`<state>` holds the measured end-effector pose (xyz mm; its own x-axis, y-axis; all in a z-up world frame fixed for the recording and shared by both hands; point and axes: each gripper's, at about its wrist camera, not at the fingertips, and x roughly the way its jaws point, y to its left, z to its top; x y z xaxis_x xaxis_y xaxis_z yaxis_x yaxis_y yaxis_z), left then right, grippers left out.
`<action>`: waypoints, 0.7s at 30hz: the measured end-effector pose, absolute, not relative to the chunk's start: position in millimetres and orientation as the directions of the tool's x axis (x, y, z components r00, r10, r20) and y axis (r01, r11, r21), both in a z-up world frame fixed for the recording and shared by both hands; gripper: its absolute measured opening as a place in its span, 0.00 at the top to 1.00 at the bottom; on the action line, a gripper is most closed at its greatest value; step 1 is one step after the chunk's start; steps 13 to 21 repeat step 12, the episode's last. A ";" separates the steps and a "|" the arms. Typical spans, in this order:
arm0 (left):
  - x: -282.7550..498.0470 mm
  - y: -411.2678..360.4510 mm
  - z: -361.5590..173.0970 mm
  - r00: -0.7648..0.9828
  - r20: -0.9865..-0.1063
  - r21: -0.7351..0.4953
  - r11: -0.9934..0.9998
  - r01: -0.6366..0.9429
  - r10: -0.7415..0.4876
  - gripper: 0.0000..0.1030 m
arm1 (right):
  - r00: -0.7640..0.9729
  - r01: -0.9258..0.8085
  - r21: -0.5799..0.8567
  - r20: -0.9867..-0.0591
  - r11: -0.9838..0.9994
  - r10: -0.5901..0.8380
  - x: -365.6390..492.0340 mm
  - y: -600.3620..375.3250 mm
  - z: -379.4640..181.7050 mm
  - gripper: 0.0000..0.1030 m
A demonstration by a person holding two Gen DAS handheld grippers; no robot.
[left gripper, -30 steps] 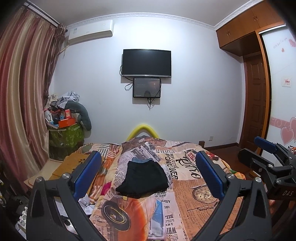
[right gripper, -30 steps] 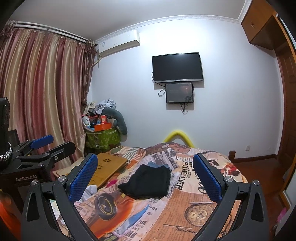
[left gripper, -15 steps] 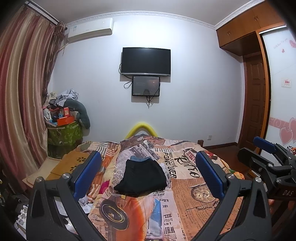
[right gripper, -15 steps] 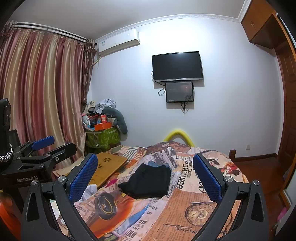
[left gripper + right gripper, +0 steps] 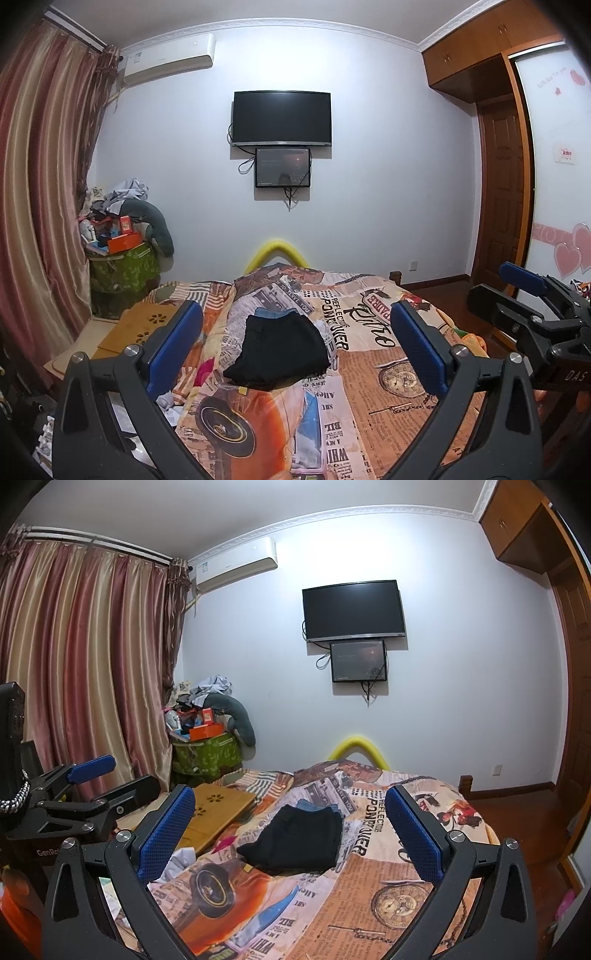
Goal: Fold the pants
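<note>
Left wrist view: black pants (image 5: 277, 347), folded on bed (image 5: 369, 387); soft, light, likely limp. Grasp at folded edge. Left gripper (image 5: 295, 347), right gripper (image 5: 290, 834): both wide, empty.

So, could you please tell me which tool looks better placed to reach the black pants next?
Neither clearly: the left tool and right tool both hang open, well short of the folded black pants. The pants sit centred between the fingers in each view.
</note>
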<state>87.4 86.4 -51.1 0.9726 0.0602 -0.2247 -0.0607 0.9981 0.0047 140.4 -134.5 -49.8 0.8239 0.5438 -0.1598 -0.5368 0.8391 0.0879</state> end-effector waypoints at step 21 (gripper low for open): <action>90.0 90.4 -52.1 0.970 -0.239 -0.024 0.998 -0.060 0.052 0.00 | 0.823 -0.533 0.097 -0.169 0.840 0.542 142.8 -133.5 -51.5 0.01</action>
